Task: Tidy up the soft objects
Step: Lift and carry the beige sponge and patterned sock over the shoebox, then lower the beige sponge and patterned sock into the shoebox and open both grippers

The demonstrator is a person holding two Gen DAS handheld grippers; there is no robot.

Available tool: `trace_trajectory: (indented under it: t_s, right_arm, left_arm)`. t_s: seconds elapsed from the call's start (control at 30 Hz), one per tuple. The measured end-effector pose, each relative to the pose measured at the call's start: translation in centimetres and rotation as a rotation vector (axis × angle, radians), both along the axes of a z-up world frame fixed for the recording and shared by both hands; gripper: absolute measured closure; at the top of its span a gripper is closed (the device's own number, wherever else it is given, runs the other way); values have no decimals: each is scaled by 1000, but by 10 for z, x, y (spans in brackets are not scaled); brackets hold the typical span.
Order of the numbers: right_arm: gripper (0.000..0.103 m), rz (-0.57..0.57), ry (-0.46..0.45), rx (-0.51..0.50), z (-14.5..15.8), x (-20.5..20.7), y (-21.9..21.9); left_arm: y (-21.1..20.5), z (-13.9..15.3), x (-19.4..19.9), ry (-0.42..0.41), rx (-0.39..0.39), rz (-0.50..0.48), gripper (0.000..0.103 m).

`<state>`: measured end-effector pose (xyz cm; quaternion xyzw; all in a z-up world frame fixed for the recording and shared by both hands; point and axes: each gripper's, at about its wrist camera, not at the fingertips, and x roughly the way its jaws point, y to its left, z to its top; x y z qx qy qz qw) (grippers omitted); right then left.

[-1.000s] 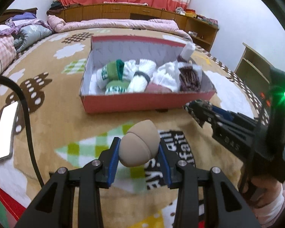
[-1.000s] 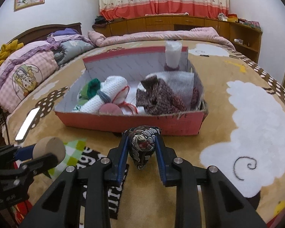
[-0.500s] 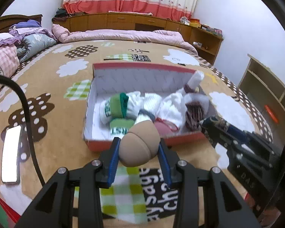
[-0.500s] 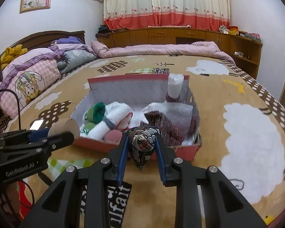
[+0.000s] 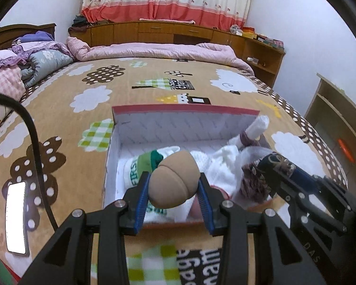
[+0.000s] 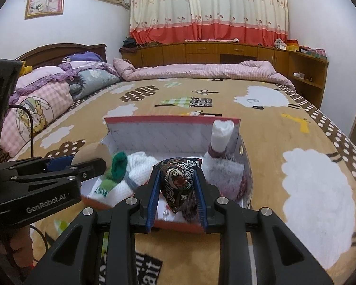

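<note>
1. Your left gripper is clamped on the tan sock ball. The jaws stand narrow and the blue pads press both its flanks. It hangs in the air over the near wall of the box, toward the box's near-left corner.
2. Your right gripper is clamped the same way on the dark patterned bundle, pinched at its sides with the tip pointing down. It hangs over the near wall too, toward the near-right corner.
3. Side grips make sense here: both pieces are soft rolls, so the squeeze keeps them from unrolling and leaves their undersides free for setting down.
4. Both are held above the rim, likely so they clear the cardboard wall before the drop.
5. Tan ball: smooth matte knit, egg-shaped, with one fold seam across it. Dark bundle: woven look, wave and swirl print, roughly cone-shaped.
6. The box is shallow red cardboard with a white lining and an upright back wall. It sits mid-bed, well clear of the bed's edges.
7. Already inside: a green-cuffed white roll at the left, and white ribbed rolls in the middle. A white tube stands upright in the far-right corner.
8. The back strip of the box floor looks bare, so there's room there.
9. The bedspread is tan fleece with cloud and tree prints, fuzzy. A phone lies flat near the bed's left edge.
</note>
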<state>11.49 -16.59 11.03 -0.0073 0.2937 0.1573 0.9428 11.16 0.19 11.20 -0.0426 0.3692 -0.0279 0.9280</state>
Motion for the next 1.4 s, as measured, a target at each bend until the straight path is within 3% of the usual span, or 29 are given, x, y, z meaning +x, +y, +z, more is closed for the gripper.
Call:
trace_trajectory:
  t_s: [0.63, 1.0, 1.4]
  right_arm:
    - [74, -10, 21, 12, -20, 62, 8]
    - [74, 0, -23, 5, -18, 84, 18]
    - [74, 0, 66, -19, -39, 121, 29]
  left_arm:
    - [4, -28, 77, 41, 26, 53, 62]
    - [6, -39, 108, 39, 40, 74, 61]
    - [6, -52, 133, 85, 65, 81, 61]
